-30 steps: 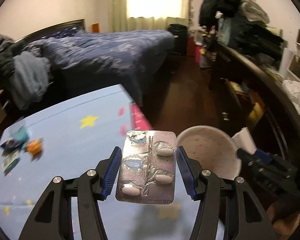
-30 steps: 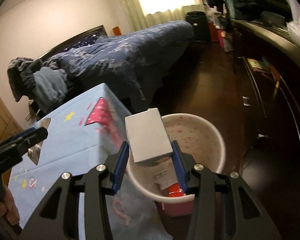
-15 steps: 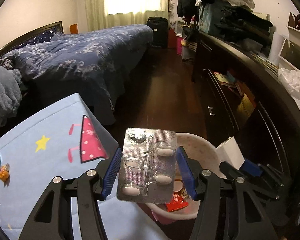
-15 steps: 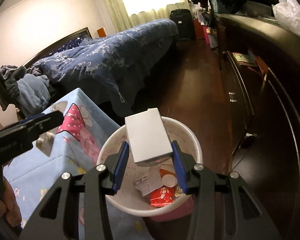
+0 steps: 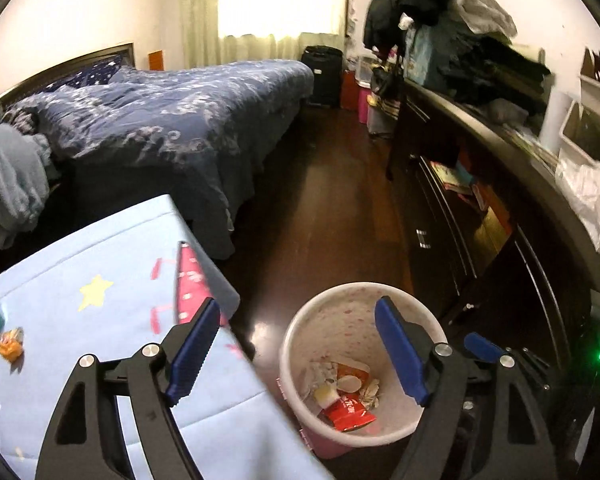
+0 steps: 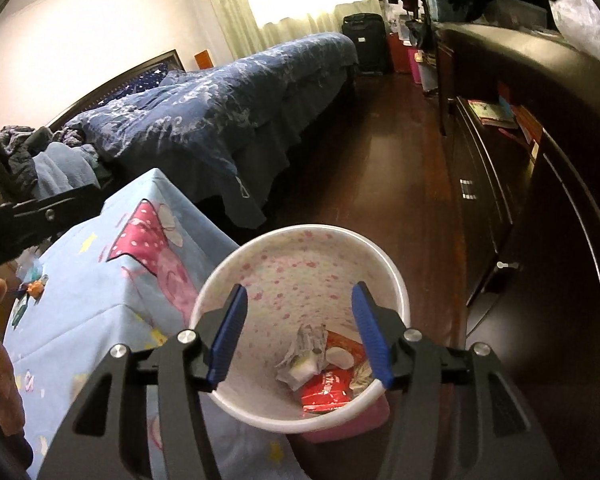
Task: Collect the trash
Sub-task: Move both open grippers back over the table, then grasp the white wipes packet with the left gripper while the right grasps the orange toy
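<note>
A white bin with pink speckles (image 5: 300,328) (image 6: 300,236) stands on the floor beside the table. A red wrapper (image 5: 346,412) (image 6: 324,394), a silvery crumpled piece (image 6: 308,340) and white scraps lie in its bottom. My left gripper (image 5: 297,306) hangs over the table's corner and the bin's left side. Its jaws are opening, wide apart, with nothing between them. My right gripper (image 6: 300,291) is right above the bin, jaws opening and empty. An orange wrapper (image 5: 10,346) and other scraps lie on the table's far left.
The table carries a light blue cloth (image 5: 100,340) (image 6: 80,320) with a star and pink print. A bed with a dark blue cover (image 5: 172,120) stands behind it. A dark dresser (image 5: 500,260) runs along the right, with bare wooden floor (image 5: 332,208) between.
Both grippers have opened. The blister pack is gone from the left jaws and the white box from the right jaws. The left view has swung right, over the bin.
</note>
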A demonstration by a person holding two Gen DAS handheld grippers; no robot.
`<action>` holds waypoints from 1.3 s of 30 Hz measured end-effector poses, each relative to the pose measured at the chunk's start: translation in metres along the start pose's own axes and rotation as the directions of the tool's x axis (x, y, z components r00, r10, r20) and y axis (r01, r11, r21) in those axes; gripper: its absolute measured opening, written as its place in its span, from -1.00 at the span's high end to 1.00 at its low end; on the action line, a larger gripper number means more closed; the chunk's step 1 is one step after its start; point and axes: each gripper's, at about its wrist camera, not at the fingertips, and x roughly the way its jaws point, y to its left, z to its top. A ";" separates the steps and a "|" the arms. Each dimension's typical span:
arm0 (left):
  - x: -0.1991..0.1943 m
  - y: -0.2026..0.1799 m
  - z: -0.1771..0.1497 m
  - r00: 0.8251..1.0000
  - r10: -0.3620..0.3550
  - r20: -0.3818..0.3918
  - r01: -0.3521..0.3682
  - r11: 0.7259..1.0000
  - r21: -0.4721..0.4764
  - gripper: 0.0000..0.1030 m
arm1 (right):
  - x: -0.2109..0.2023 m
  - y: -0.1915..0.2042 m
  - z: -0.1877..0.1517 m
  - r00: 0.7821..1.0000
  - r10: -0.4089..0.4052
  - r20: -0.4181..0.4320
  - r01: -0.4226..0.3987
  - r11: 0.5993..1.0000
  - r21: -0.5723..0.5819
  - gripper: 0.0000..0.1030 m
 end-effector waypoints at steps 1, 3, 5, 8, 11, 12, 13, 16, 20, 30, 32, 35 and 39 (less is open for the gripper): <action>-0.004 0.005 -0.001 1.000 0.007 0.003 -0.007 1.000 -0.009 -0.57 | -0.003 0.005 0.000 1.000 0.008 0.005 -0.008 1.000 -0.009 -0.11; -0.018 0.024 -0.007 0.999 0.032 0.014 -0.031 0.999 -0.042 -0.59 | -0.011 0.020 0.001 1.000 0.028 0.011 -0.027 0.999 -0.032 -0.15; -0.029 0.040 -0.012 0.998 0.057 0.022 -0.056 0.996 -0.065 -0.60 | -0.017 0.035 0.001 0.999 0.051 0.015 -0.050 0.997 -0.057 -0.16; -0.050 0.069 -0.025 0.992 0.122 0.035 -0.118 0.989 -0.090 -0.64 | -0.027 0.072 0.000 0.995 0.103 0.016 -0.101 0.987 -0.121 -0.18; -0.071 0.104 -0.039 0.977 0.207 0.044 -0.200 0.972 -0.122 -0.68 | -0.034 0.113 -0.002 0.988 0.152 0.005 -0.148 0.969 -0.196 -0.26; -0.075 0.113 -0.042 0.974 0.224 0.043 -0.217 0.967 -0.131 -0.69 | -0.035 0.127 -0.003 0.986 0.167 -0.001 -0.164 0.961 -0.222 -0.26; -0.082 0.126 -0.047 0.967 0.251 0.040 -0.243 0.959 -0.148 -0.70 | -0.036 0.148 -0.006 0.981 0.193 -0.016 -0.191 0.946 -0.260 -0.28; -0.099 0.171 -0.063 0.945 0.328 0.021 -0.317 0.926 -0.204 -0.75 | -0.035 0.192 -0.011 0.966 0.250 -0.060 -0.256 0.912 -0.321 -0.33; -0.109 0.225 -0.083 0.903 0.428 -0.031 -0.420 0.870 -0.259 -0.87 | -0.026 0.253 -0.019 0.940 0.312 -0.141 -0.342 0.858 -0.384 -0.33; -0.077 0.346 -0.119 0.842 0.497 -0.211 -0.538 0.742 -0.400 -0.92 | 0.007 0.351 -0.025 0.909 0.346 -0.230 -0.415 0.781 -0.466 -0.33; -0.068 0.360 -0.119 0.858 0.464 -0.220 -0.512 0.742 -0.434 -0.92 | 0.019 0.365 -0.023 0.910 0.338 -0.240 -0.413 0.777 -0.475 -0.33; -0.057 0.369 -0.114 0.850 0.471 -0.235 -0.525 0.737 -0.425 -0.92 | 0.035 0.380 -0.024 0.916 0.319 -0.243 -0.399 0.772 -0.494 -0.33; -0.044 0.379 -0.111 0.849 0.465 -0.252 -0.529 0.737 -0.420 -0.92 | 0.058 0.398 -0.023 0.920 0.295 -0.258 -0.388 0.771 -0.505 -0.33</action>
